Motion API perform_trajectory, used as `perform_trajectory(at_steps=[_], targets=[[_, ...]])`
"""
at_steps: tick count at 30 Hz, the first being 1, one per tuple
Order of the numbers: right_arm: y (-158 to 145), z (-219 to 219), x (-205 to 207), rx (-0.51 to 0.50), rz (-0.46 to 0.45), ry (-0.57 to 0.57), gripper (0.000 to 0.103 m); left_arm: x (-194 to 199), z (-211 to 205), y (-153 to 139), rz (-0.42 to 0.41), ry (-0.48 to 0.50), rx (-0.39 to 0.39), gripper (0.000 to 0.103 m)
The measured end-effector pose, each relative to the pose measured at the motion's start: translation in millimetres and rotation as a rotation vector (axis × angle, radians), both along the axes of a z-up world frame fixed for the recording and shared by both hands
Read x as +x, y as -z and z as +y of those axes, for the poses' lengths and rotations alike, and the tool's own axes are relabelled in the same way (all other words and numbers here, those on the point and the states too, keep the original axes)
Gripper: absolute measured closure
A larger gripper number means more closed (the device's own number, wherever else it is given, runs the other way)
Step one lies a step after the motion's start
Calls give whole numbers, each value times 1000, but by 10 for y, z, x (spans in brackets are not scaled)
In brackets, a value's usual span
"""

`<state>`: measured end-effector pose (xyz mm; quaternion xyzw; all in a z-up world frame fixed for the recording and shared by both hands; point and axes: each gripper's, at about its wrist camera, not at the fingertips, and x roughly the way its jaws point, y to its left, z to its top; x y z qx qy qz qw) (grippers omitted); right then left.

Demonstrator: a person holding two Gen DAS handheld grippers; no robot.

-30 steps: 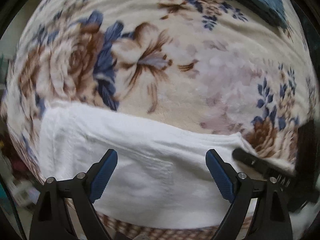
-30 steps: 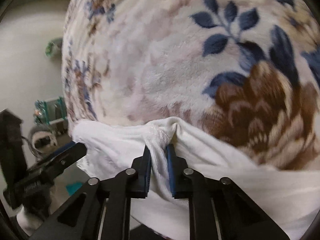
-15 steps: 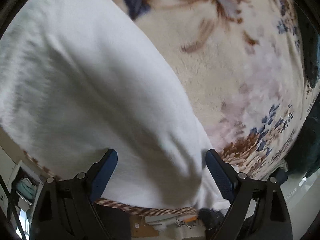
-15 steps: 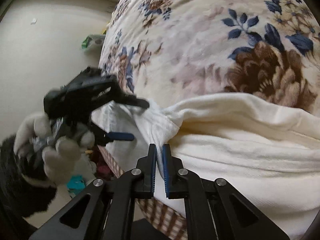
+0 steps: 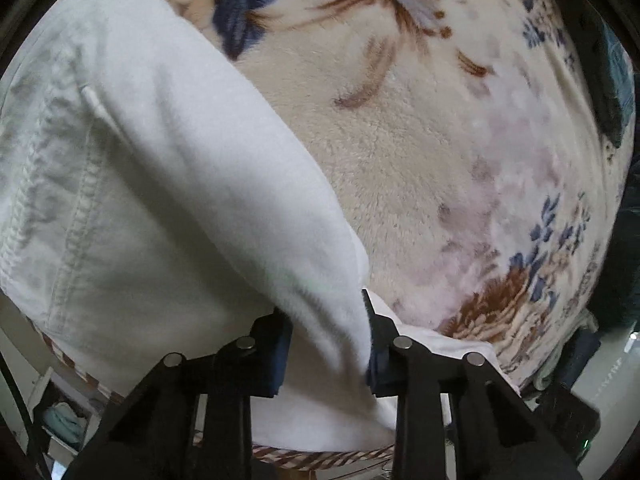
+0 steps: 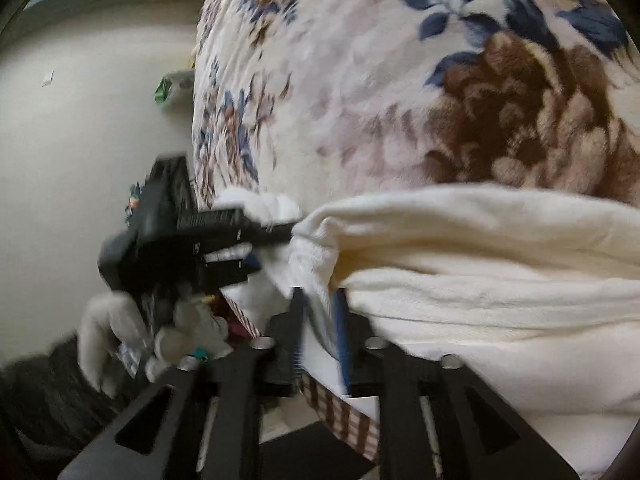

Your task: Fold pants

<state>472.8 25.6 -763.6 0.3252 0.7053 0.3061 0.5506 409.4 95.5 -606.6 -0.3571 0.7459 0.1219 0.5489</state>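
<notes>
- Grabbing the near edge of the white pants [image 5: 168, 200] with both tools right now. They're lying across the near side of the floral blanket [image 5: 440, 152].
- My left gripper [image 5: 326, 344] is closing with a thick fold of fabric between its pads, pretty much pinched already.
- My right gripper [image 6: 318, 332] is opening; there's still cloth in the narrow gap, but I can't tell if it's gripping.
- Next move, I reckon: get both pinches secure, then lift and carry that edge toward the far side.
- Surface is soft plush over a striped cover [image 6: 340, 408]. Pale floor [image 6: 80, 120] on the left, some clutter.
</notes>
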Motion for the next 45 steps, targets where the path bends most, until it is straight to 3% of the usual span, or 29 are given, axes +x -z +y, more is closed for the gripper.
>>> perform_trajectory(at_steps=[2, 6, 8, 12, 18, 22, 26, 30, 33, 39, 45], targets=[[-11, 3, 79, -6, -2, -4, 60, -27, 20, -1, -3, -12, -15, 77], [-53, 164, 292, -39, -34, -79, 59, -50, 60, -2, -14, -30, -38, 77], [42, 283, 335, -15, 12, -131, 53, -88, 138, -24, -19, -34, -44, 77], [412, 602, 309, 58, 136, -241, 53, -102, 136, -3, -23, -47, -59, 77], [783, 965, 295, 177, 230, -251, 53, -136, 159, 31, -28, -55, -62, 77], [801, 1070, 314, 164, 176, -249, 55, -161, 244, 59, -28, -86, -79, 77], [584, 936, 291, 118, 63, -227, 92, -176, 254, 44, -37, -79, -83, 74], [176, 772, 310, 6, -138, -261, 92, -140, 236, 27, -50, -85, -93, 74], [75, 856, 265, -54, -206, -335, 92, -155, 261, 25, -41, -87, -86, 74], [49, 1044, 242, -106, -254, -418, 91, -227, 306, 43, -39, -94, -94, 74], [73, 1027, 228, -114, -256, -430, 91, -227, 291, 49, -36, -94, -96, 74]])
